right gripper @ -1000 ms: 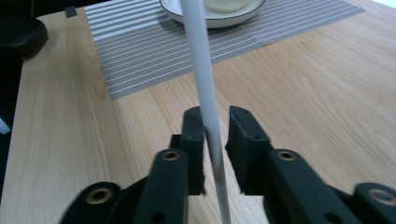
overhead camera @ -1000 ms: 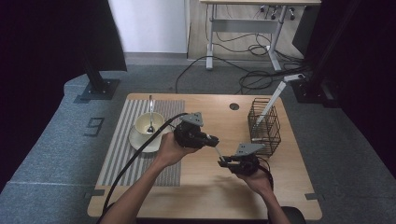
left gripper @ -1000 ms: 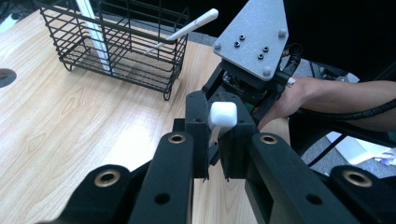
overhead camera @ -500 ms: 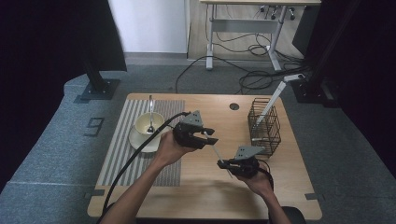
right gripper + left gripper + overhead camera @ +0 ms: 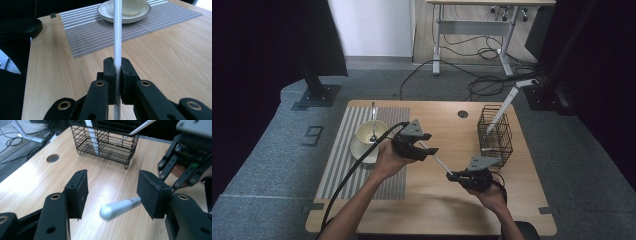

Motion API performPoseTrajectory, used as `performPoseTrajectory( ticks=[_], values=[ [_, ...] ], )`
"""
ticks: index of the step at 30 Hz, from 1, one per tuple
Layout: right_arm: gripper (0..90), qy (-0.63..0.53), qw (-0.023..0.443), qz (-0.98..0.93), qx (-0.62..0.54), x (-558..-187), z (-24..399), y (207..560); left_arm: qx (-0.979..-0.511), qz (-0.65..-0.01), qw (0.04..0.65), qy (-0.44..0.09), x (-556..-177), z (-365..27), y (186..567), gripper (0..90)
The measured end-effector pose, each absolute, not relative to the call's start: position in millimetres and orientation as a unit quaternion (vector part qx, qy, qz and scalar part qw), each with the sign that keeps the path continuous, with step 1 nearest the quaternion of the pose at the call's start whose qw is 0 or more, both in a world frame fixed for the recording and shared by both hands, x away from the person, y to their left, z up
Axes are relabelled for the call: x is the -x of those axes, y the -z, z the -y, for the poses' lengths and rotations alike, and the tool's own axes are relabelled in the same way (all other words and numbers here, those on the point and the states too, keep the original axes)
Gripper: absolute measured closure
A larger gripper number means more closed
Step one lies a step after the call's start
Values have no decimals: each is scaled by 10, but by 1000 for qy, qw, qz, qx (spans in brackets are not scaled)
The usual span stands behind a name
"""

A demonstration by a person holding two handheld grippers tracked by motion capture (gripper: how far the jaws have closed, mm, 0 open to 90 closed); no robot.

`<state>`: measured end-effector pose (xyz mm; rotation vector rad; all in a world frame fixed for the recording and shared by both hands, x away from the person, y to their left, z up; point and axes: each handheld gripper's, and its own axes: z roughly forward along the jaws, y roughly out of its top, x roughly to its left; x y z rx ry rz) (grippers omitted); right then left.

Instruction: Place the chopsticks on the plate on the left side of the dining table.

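High view: right gripper point(image 5: 454, 176) and left gripper point(image 5: 430, 148) above the table point(image 5: 432, 210), a thin silver utensil point(image 5: 438, 161) spanning between them.
Right gripper: clamped on the utensil's shaft.
Left gripper: jaws have just been opening; the handle end lies loose between them, beside one pad.

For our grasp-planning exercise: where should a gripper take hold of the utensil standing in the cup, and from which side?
Probably the upper handle of the utensil, approached from above with the jaws across its thin shaft. Its lower end sits inside the cup, whose wall blocks a low grip, while the handle stands free above the rim.
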<state>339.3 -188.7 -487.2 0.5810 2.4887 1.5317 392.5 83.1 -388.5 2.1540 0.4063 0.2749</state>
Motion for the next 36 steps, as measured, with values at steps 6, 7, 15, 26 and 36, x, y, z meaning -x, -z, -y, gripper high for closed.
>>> performPoseTrajectory(
  ticks=[6,7,15,26,36],
  values=[
    [847,-506,85,-837,-188,-3379,1879,4832,-869,-169,452,-108,-3924,-919,3974,419],
    [847,-504,86,-839,-187,-3379,1878,4827,-869,-170,452,-107,-3920,-932,3989,419],
    [846,-471,72,-864,-162,-3384,1839,4811,-867,-182,457,-78,-3874,-1071,4231,413],
    [845,-434,50,-889,-140,-3434,1804,4799,-862,-195,462,-78,-3821,-1212,4439,399],
    [845,-424,42,-894,-142,-3469,1846,4786,-864,-187,466,-40,-3832,-1247,4473,271]
  ],
)
